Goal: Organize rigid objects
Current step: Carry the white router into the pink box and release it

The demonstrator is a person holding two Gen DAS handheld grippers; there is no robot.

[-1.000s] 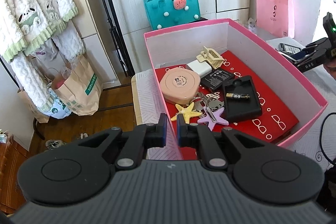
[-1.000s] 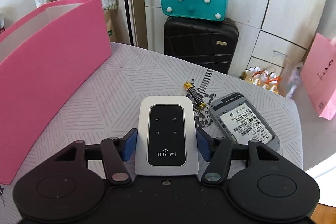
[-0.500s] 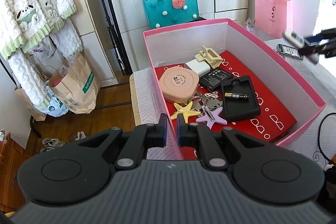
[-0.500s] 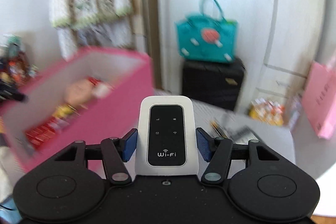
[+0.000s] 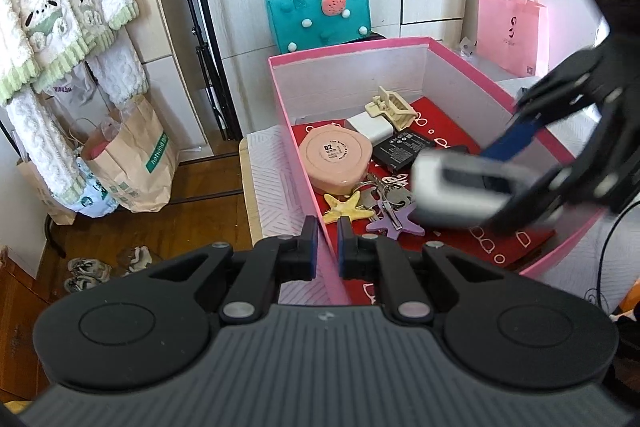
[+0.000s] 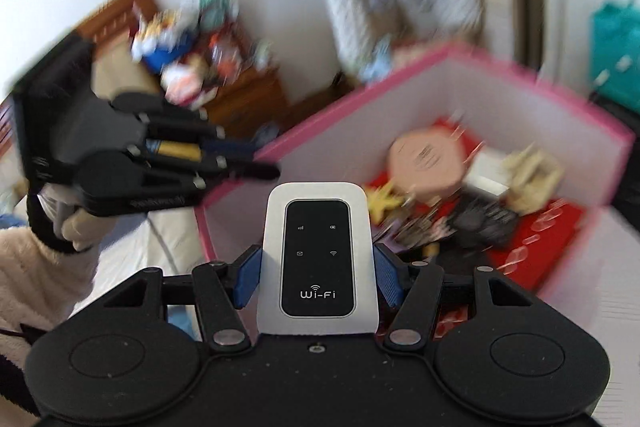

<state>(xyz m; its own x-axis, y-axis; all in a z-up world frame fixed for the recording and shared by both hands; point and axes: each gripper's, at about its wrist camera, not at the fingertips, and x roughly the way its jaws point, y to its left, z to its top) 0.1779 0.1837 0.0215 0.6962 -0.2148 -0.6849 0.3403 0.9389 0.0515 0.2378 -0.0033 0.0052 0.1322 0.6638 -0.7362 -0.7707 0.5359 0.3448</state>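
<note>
My right gripper [image 6: 318,273] is shut on a white Wi-Fi router [image 6: 318,259] and holds it above the pink box [image 6: 360,99]. In the left wrist view the router [image 5: 460,191] hangs blurred over the box's red floor [image 5: 516,247]. My left gripper [image 5: 327,247] is shut on the box's near pink wall [image 5: 304,167]. Inside lie a peach round case [image 5: 336,163], a white charger [image 5: 370,129], a beige hair clip [image 5: 394,107], a black battery pack [image 5: 400,149], keys [image 5: 390,193], a yellow star [image 5: 348,207] and a purple star [image 5: 394,223].
The box stands on a table with a striped white cloth [image 5: 268,179]. A teal felt bag [image 5: 316,11] and a pink paper bag [image 5: 510,31] stand behind. Paper bags [image 5: 128,163] and hanging robes [image 5: 60,7] are at the left, over a wooden floor.
My right gripper lifted the router off the table and swung it left over the pink box. The left gripper stayed shut on the box wall.
</note>
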